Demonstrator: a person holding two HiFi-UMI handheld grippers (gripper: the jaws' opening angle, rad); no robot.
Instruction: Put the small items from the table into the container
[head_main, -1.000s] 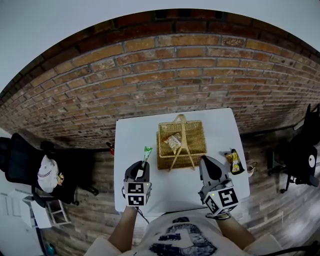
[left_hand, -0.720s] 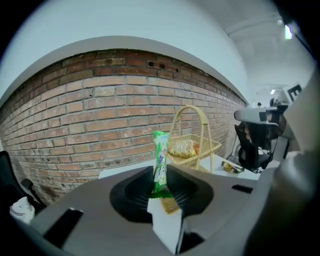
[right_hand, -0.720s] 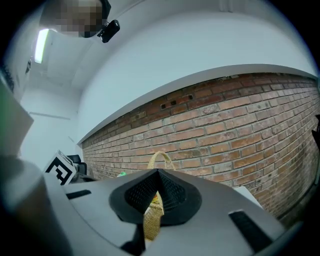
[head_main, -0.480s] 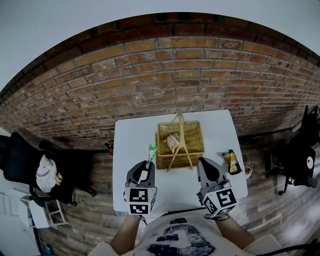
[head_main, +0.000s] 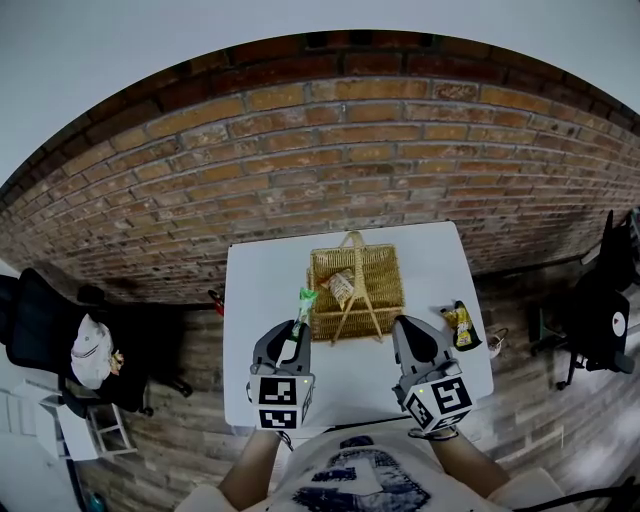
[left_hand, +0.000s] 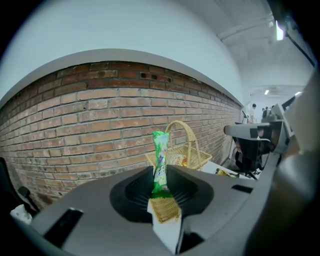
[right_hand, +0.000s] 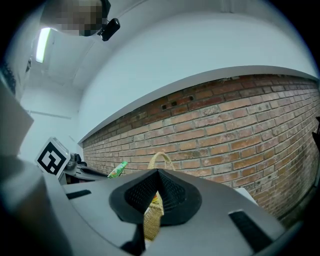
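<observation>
**Finishes on my screens**

I am looking at a green packet (left_hand: 160, 160) of glossy, crinkled plastic film, sitting in the left tongs (left_hand: 161, 187). Their shells are reading as matt grey plastic with ribbed black pads. The right tongs (right_hand: 156, 192) are showing the same finish. The basket (head_main: 385, 290) is looking like rough, straw-coloured woven wicker. The surface (head_main: 265, 300) is appearing smooth, white and matt, the brick wall (head_main: 300, 170) coarse, and the floor (head_main: 540, 400) worn wooden planks.

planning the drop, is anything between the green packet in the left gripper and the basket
Nothing visible blocks it. The green packet, held in the left gripper, is by the left front corner of the wicker basket. Only the handle arches over its middle.
</observation>
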